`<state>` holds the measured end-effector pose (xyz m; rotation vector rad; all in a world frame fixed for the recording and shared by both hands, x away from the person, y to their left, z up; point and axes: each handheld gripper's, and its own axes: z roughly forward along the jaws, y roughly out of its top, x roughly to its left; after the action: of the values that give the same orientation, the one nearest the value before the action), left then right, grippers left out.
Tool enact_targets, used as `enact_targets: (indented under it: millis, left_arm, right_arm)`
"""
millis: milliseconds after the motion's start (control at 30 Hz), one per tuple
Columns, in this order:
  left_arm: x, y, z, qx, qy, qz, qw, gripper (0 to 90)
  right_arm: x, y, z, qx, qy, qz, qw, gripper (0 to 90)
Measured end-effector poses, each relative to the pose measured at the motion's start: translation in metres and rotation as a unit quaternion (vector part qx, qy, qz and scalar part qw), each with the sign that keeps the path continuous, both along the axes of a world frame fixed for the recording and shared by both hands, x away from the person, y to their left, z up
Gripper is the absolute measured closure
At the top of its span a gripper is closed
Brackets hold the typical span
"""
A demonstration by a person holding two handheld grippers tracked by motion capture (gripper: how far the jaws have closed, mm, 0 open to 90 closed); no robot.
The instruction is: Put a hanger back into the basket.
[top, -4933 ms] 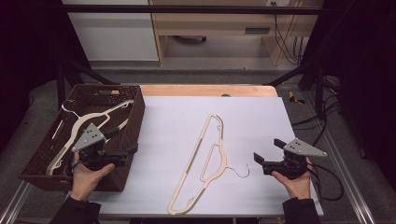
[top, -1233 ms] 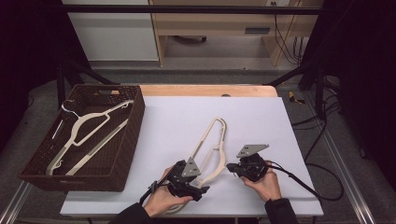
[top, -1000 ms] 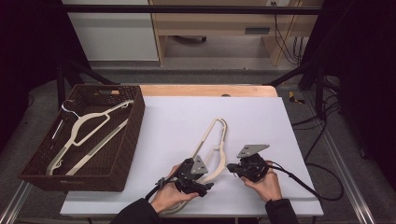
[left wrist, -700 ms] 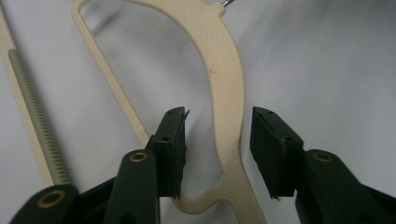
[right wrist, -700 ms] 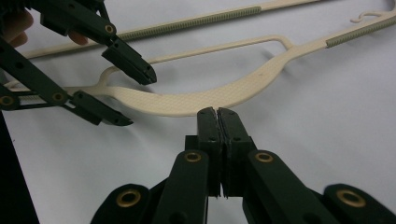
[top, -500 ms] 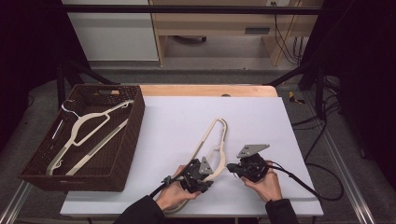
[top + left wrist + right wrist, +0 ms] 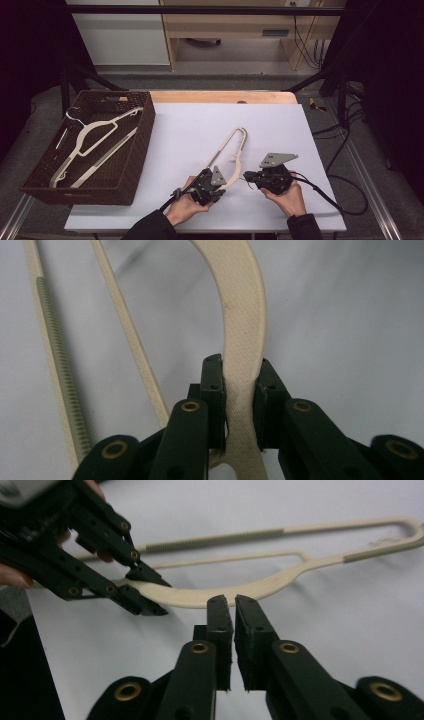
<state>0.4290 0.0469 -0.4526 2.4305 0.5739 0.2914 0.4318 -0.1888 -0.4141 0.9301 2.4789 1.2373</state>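
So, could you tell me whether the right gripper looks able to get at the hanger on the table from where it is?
Probably yes: the right gripper points at the hanger with bare table between, though its jaws are nearly closed and must open first.

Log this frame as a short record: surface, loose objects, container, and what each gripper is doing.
surface: white table top
held object: cream plastic clothes hanger, lying on the table right of the basket
container: dark brown woven basket at table's left
basket contents: second cream hanger with a metal hook
left gripper: jaws shut on the held hanger's broad textured arm
right gripper: jaws nearly together, nothing visibly between them, close to the hanger's middle; contact cannot be told
hands: one on each gripper
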Motion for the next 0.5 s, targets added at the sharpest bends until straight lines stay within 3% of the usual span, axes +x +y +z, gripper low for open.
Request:
enact_targets:
  millis: [100,267,400,500]
  left_arm:
    - [-0.001,0.004,0.004,0.002,-0.011,0.004,0.9999,79.0]
    - [-0.003,0.01,0.013,-0.007,-0.019,0.009,0.9997,79.6]
    - [-0.003,0.018,0.022,-0.012,-0.029,0.011,0.9994,80.3]
    - [-0.002,0.025,0.029,-0.019,-0.038,0.017,0.999,80.9]
  right_arm:
    - [-0.005,-0.012,0.013,0.027,-0.039,-0.017,0.9987,75.0]
    - [-0.01,-0.034,0.025,0.056,-0.096,-0.066,0.9916,64.8]
    - [-0.01,-0.052,0.025,0.075,-0.116,-0.117,0.9836,58.2]
    - [-0.009,-0.06,0.023,0.079,-0.116,-0.136,0.9806,55.2]
